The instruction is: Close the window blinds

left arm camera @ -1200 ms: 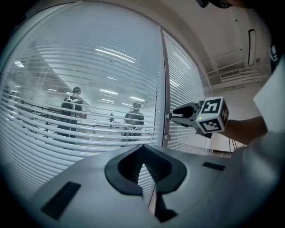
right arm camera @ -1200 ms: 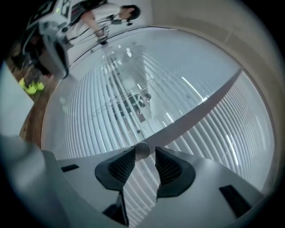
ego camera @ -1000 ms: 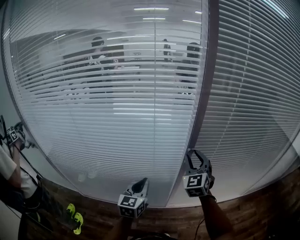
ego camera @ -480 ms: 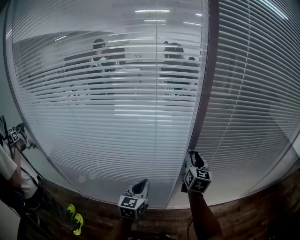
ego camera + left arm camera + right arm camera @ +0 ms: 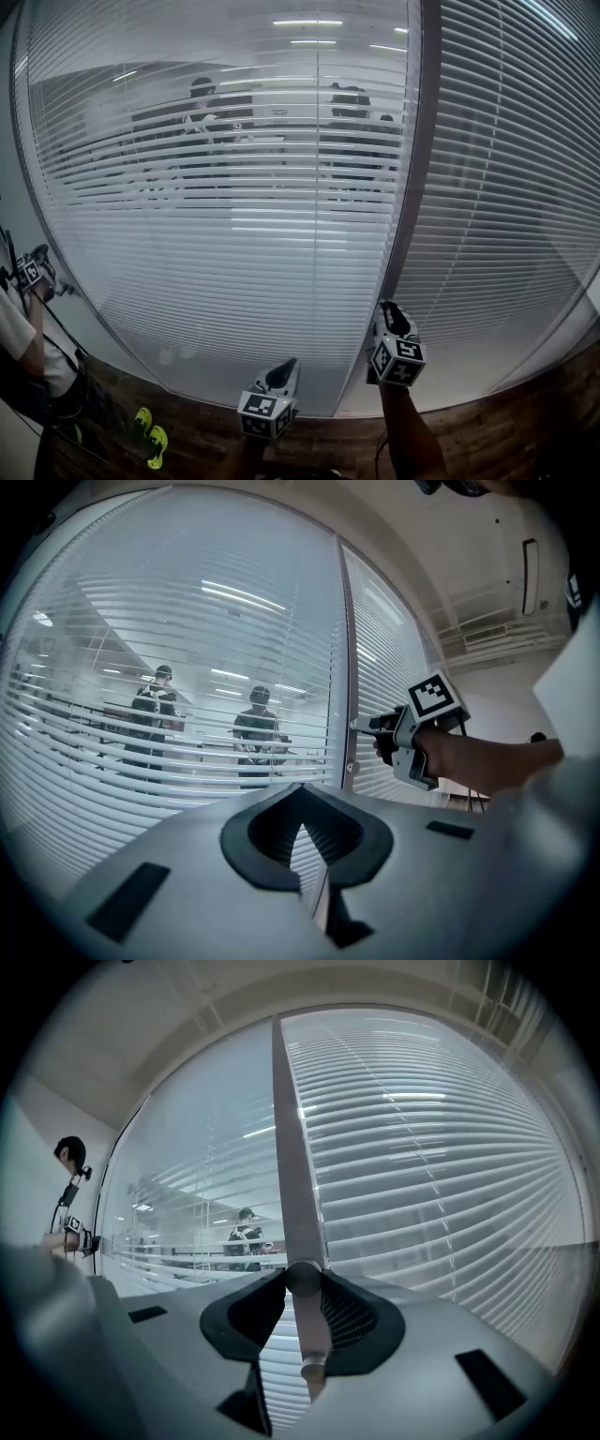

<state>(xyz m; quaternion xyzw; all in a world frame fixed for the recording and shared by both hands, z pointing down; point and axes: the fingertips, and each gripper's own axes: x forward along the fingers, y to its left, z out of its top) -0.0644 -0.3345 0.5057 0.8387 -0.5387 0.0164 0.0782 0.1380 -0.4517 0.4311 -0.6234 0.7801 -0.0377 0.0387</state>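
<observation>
Two panels of white slatted blinds cover the glass. The left panel (image 5: 225, 234) has its slats partly open, and people show through it. The right panel (image 5: 506, 216) looks more closed. A grey frame post (image 5: 412, 159) stands between them. A thin blind wand (image 5: 307, 1335) hangs along the post. My right gripper (image 5: 392, 314) is at the post's foot with the wand between its jaws, which are closing on it (image 5: 304, 1281). My left gripper (image 5: 279, 375) hangs low before the left panel, shut and empty (image 5: 314, 892).
Another person (image 5: 28, 328) stands at the far left holding a gripper, with neon shoes (image 5: 148, 436) on the dark wooden floor (image 5: 525, 422). Beyond the glass, several people (image 5: 202, 112) stand in an office. The window's lower edge is just ahead of both grippers.
My right gripper has rolled about the wand and shifted slightly lower against the post. The left gripper has stayed put. The people behind the glass have moved.
</observation>
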